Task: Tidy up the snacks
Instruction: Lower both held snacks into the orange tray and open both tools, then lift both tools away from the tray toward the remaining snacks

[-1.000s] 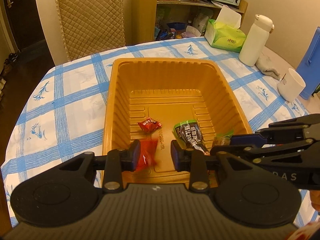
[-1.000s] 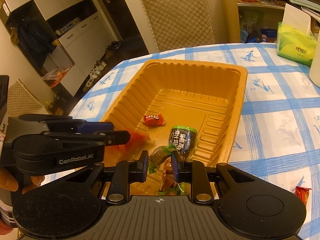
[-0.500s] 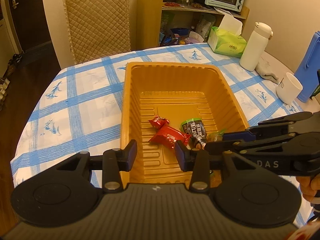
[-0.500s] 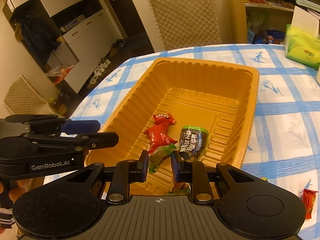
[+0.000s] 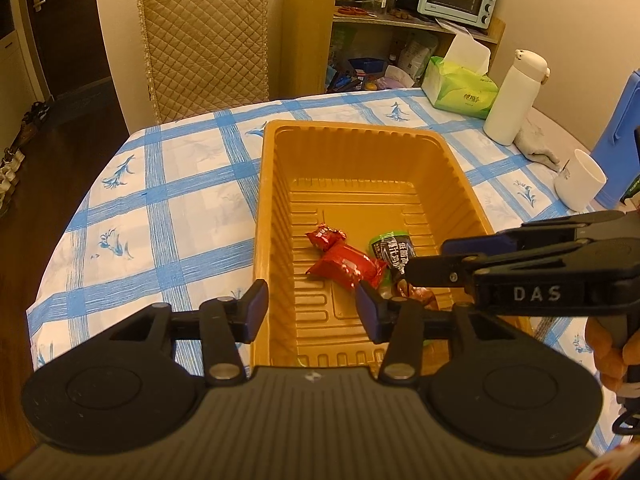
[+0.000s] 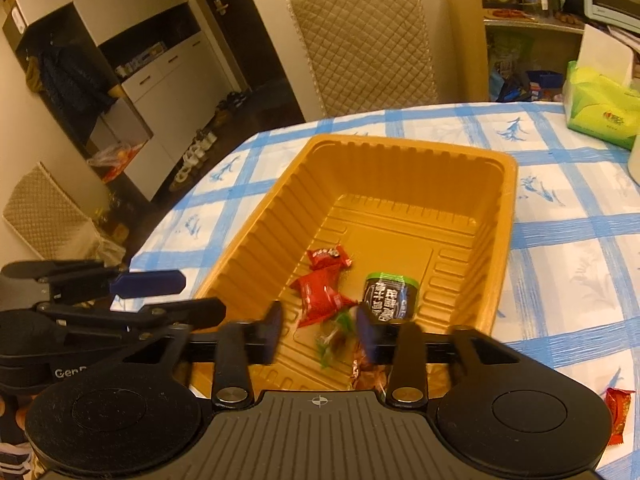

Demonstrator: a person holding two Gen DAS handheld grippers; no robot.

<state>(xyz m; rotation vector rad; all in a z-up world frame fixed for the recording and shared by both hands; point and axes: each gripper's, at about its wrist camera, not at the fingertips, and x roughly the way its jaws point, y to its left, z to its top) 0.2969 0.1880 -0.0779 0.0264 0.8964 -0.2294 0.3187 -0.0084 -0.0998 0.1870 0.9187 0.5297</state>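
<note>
Blue-checked cloth covers the table (image 5: 172, 208), with the orange tray (image 5: 260, 216) at its middle as landmark. Left of the tray's near corner, the left gripper (image 5: 311, 312) hangs above the rim; its jaws have just been opening and stand apart with nothing between them. Inside the tray, toward its near end, lie a small red candy (image 5: 326, 237), a larger red packet (image 5: 346, 266) touching it, a dark pouch with a green top (image 5: 392, 248) just to the right, and green-and-brown wrapped sweets (image 6: 334, 340), blurred in the right wrist view. Over that same near end the right gripper (image 6: 318, 330) has also just been opening; the sweets appear to be dropping clear of its pads. Judged step: release of both loads into the tray. Right of the tray, near the table edge, one red packet (image 6: 618, 414) remains on the cloth; the next move probably calls for the right gripper to reach it and close across its crinkly, flat wrapper.
</note>
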